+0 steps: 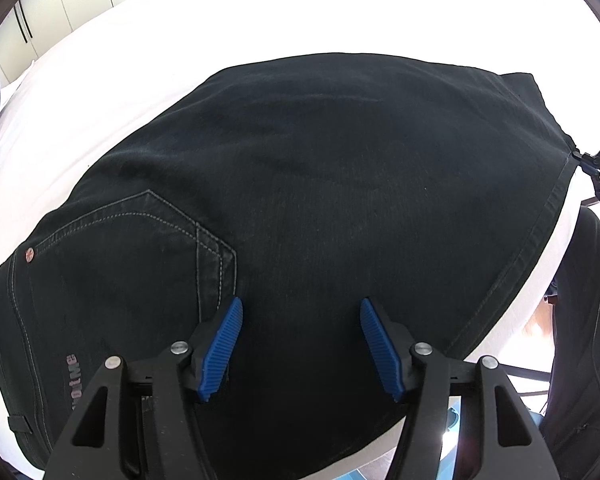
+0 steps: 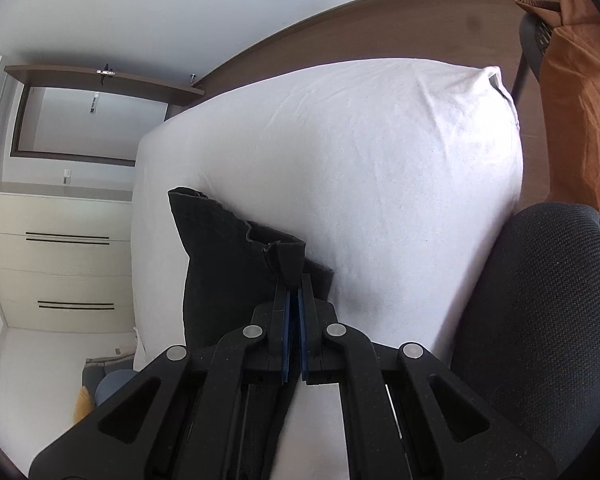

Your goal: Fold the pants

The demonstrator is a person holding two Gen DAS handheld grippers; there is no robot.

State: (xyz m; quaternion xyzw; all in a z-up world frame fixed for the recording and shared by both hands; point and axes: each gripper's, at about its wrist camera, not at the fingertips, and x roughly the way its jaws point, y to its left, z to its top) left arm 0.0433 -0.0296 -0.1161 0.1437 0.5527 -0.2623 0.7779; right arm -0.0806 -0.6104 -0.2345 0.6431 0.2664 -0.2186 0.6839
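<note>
A white-sheeted bed [image 2: 380, 160] meets a brown wooden headboard [image 2: 380, 28]; cream drawers [image 2: 60, 260] stand below a shelf [image 2: 100, 78].

Bare white bed [image 2: 380, 160] beyond pants [image 1: 320, 180] gives passage; dark chair [image 2: 540, 320] blocks the right edge; drawers [image 2: 60, 260] stand well apart.

Left gripper [image 1: 300, 312] with jaws wide apart, right gripper [image 2: 294, 300] pinched closed.

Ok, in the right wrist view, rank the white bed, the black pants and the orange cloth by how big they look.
1. White bed
2. Black pants and orange cloth: about alike, both partly hidden, so unranked.
</note>
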